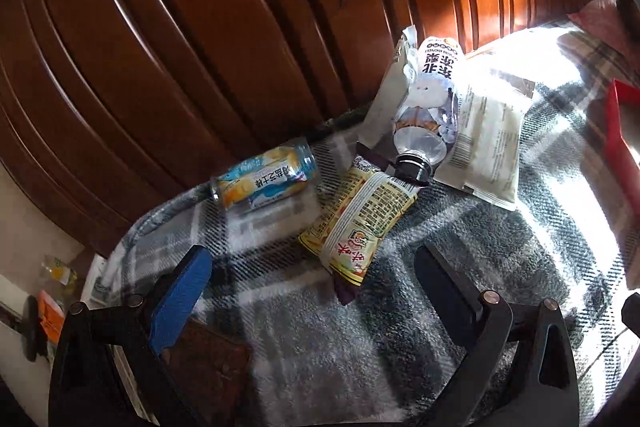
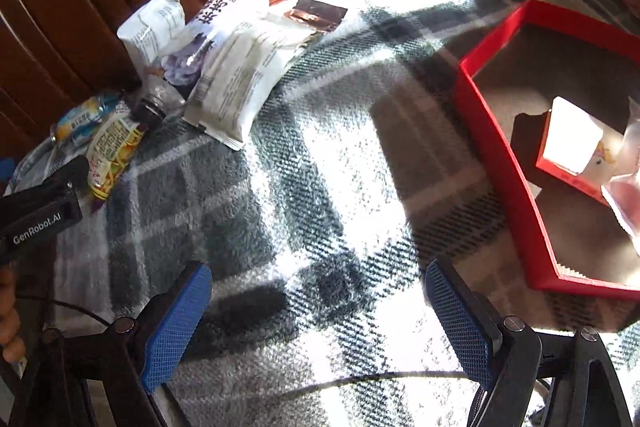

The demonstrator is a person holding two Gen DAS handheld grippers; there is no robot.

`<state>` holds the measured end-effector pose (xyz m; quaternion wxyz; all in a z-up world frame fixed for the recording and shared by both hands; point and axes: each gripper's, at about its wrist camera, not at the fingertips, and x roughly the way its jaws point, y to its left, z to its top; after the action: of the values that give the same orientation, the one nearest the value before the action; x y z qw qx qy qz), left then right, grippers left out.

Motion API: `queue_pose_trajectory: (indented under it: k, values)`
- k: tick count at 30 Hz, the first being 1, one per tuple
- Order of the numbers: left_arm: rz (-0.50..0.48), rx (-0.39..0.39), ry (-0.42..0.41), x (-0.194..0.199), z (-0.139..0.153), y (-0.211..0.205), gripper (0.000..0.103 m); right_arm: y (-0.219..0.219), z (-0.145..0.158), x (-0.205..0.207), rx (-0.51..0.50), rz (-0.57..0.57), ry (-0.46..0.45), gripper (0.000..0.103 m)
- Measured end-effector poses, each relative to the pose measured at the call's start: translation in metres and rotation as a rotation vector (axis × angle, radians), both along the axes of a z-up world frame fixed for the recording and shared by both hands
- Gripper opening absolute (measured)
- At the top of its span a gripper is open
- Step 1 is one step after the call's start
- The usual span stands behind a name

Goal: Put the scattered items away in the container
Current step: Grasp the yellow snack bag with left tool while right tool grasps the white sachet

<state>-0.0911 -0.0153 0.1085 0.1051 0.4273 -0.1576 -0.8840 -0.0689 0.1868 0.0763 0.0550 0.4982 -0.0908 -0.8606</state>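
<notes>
Scattered items lie on a plaid blanket (image 1: 440, 307) by a wooden headboard. My left gripper (image 1: 312, 259) is open just in front of a yellow snack packet (image 1: 356, 223), with nothing between its fingers. Behind that lie a blue-and-yellow can (image 1: 264, 179) on its side, a clear bottle (image 1: 424, 107) with a black cap, and a white packet (image 1: 488, 139). My right gripper (image 2: 316, 271) is open over bare blanket (image 2: 320, 147), empty. The red box (image 2: 492, 147) sits to its right, holding a white carton (image 2: 572, 135) and a pinkish bag (image 2: 624, 195).
The wooden headboard (image 1: 240, 27) rises right behind the items. A second white packet (image 2: 154, 23) and a dark brown packet (image 2: 316, 15) lie near it. The left tool's black housing (image 2: 40, 203) and a hand (image 2: 8, 327) show at the right view's left edge.
</notes>
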Motion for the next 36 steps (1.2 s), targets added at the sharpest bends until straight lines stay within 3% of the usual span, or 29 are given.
queue_pose_trajectory:
  k: [3,6,8,9,11,13,17,19,23,28,32,36]
  values:
    - [-0.035,-0.028,-0.026,-0.024,-0.015,-0.001,0.103,0.004,-0.006,-0.002,0.006,-0.028,-0.024,0.091]
    - [-0.083,-0.033,-0.129,-0.051,-0.039,0.0,0.103,0.01,-0.014,-0.006,-0.022,-0.046,-0.052,0.091]
    - [-0.085,-0.017,-0.2,-0.065,-0.055,-0.004,0.082,0.012,-0.018,-0.008,-0.021,-0.05,-0.071,0.091]
    - [-0.087,0.038,-0.227,-0.069,-0.059,-0.008,0.061,0.011,-0.021,-0.01,-0.019,-0.047,-0.08,0.091]
    - [-0.036,0.134,-0.228,-0.071,-0.057,-0.019,0.055,0.01,-0.025,-0.014,-0.02,-0.036,-0.099,0.091]
    - [-0.008,0.182,-0.234,-0.062,-0.055,-0.025,0.048,0.009,-0.027,-0.015,-0.027,-0.026,-0.109,0.091]
    - [-0.011,0.306,-0.305,-0.012,-0.057,-0.033,0.048,0.007,-0.025,-0.014,-0.047,-0.009,-0.102,0.091]
    - [-0.044,0.323,-0.326,0.019,-0.061,-0.032,0.049,0.007,-0.024,-0.012,-0.05,-0.01,-0.096,0.091]
    - [-0.077,0.38,-0.27,0.057,-0.062,-0.041,0.049,0.004,-0.024,-0.014,-0.026,-0.034,-0.08,0.091]
    - [-0.04,0.459,-0.198,0.057,-0.068,-0.058,0.054,0.001,-0.017,-0.061,-0.127,-0.14,-0.073,0.091]
    - [-0.038,0.469,-0.188,0.052,-0.065,-0.05,0.056,-0.018,-0.029,-0.122,-0.192,-0.174,-0.161,0.091]
    - [-0.06,0.471,-0.178,0.046,-0.067,-0.043,0.066,-0.046,-0.037,-0.173,-0.096,-0.217,-0.181,0.095]
